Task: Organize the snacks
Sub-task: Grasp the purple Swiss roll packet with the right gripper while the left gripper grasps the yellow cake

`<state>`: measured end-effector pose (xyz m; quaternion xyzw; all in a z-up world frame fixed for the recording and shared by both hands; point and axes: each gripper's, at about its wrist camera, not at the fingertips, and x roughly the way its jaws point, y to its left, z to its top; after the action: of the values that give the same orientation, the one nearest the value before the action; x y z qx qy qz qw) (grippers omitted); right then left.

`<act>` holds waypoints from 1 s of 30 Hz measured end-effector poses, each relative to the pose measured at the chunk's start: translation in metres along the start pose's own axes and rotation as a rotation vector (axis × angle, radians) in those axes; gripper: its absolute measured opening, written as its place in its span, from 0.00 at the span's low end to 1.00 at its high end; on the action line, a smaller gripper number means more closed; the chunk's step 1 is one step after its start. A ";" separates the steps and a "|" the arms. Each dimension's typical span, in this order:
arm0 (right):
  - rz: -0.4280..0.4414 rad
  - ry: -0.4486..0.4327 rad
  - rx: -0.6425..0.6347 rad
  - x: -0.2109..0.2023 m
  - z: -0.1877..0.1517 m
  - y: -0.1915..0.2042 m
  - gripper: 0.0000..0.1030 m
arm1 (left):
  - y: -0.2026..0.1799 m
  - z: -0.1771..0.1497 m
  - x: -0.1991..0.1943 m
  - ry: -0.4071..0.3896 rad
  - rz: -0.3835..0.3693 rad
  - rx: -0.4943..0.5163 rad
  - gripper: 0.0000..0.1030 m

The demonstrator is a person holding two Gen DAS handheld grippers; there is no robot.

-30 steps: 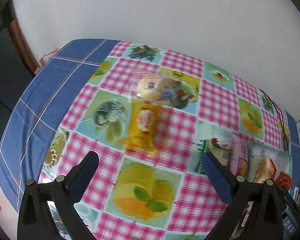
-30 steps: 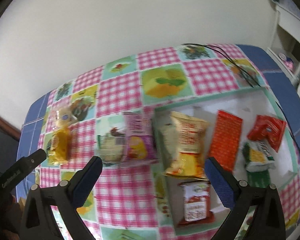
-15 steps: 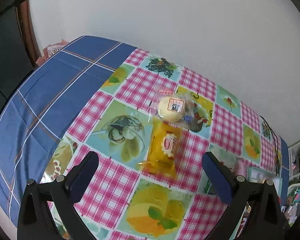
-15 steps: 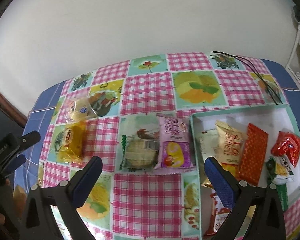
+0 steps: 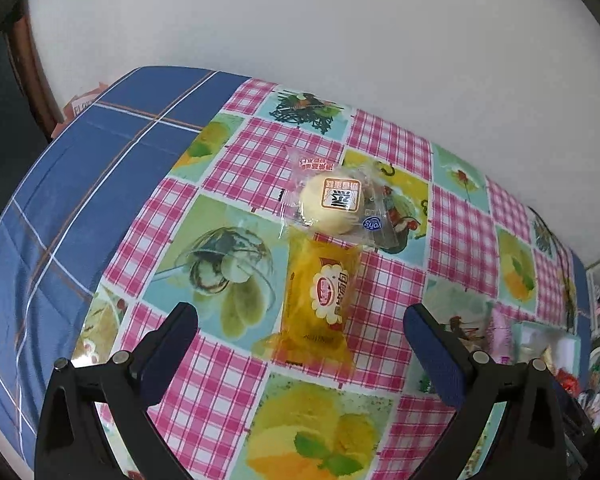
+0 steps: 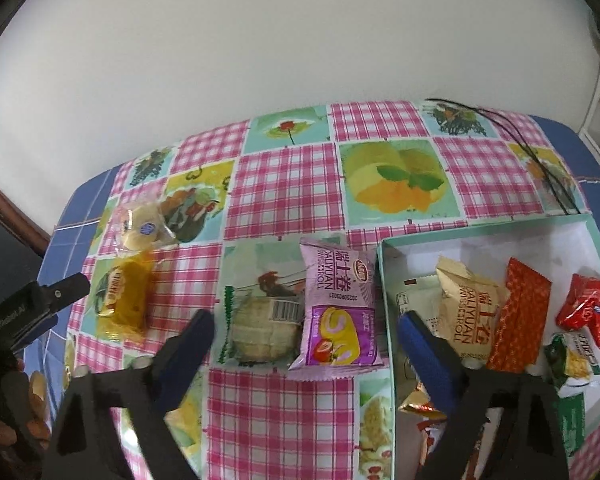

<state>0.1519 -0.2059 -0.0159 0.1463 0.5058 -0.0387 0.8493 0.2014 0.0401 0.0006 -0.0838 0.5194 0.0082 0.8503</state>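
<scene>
My left gripper (image 5: pixel 300 326) hangs open just above the table. A yellow cake packet (image 5: pixel 324 300) lies between and slightly beyond its fingers, untouched. A round bun in clear wrap (image 5: pixel 334 202) lies just past it. My right gripper (image 6: pixel 302 332) has its jaws closing; a clear-wrapped pale cake (image 6: pixel 260 320) and a pink Swiss roll packet (image 6: pixel 340 312) lie between its fingers, and the pads press on neither. The same yellow cake packet (image 6: pixel 126 300) and bun (image 6: pixel 140 226) lie at the left of the right wrist view.
A mint-rimmed white tray (image 6: pixel 384 280) at the right holds several packets, tan, orange, red and green. Black cables (image 6: pixel 540 160) lie behind it. The left gripper's body (image 6: pixel 32 304) reaches in from the left edge. A white wall stands behind the table; the blue cloth (image 5: pixel 80 200) drops off at the left.
Both grippers have sunk closer to the table. The right view has swung left from the tray to the two packets, and its fingers stand narrower. The left gripper now frames the yellow packet.
</scene>
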 end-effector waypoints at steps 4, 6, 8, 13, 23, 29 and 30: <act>0.000 0.018 0.009 0.017 -0.001 -0.004 0.67 | -0.005 0.002 0.008 -0.007 0.007 0.024 0.92; -0.019 0.025 0.012 0.024 -0.002 -0.007 0.63 | -0.006 0.003 0.015 -0.002 0.008 0.036 0.84; -0.028 0.032 0.016 0.030 -0.003 -0.009 0.56 | -0.007 0.002 0.021 0.008 0.011 0.042 0.79; -0.043 0.042 0.020 0.036 -0.004 -0.014 0.44 | -0.007 -0.001 0.037 0.034 0.003 0.050 0.66; -0.062 0.054 0.016 0.041 -0.007 -0.014 0.41 | -0.006 -0.008 0.052 0.065 -0.032 0.052 0.39; -0.061 0.055 0.024 0.036 -0.004 -0.015 0.34 | -0.006 -0.006 0.049 0.068 -0.031 0.053 0.38; -0.056 0.055 0.026 0.035 -0.004 -0.015 0.34 | -0.005 -0.006 0.047 0.068 -0.029 0.053 0.37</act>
<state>0.1625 -0.2162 -0.0516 0.1441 0.5321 -0.0651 0.8318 0.2185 0.0306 -0.0428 -0.0688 0.5466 -0.0209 0.8343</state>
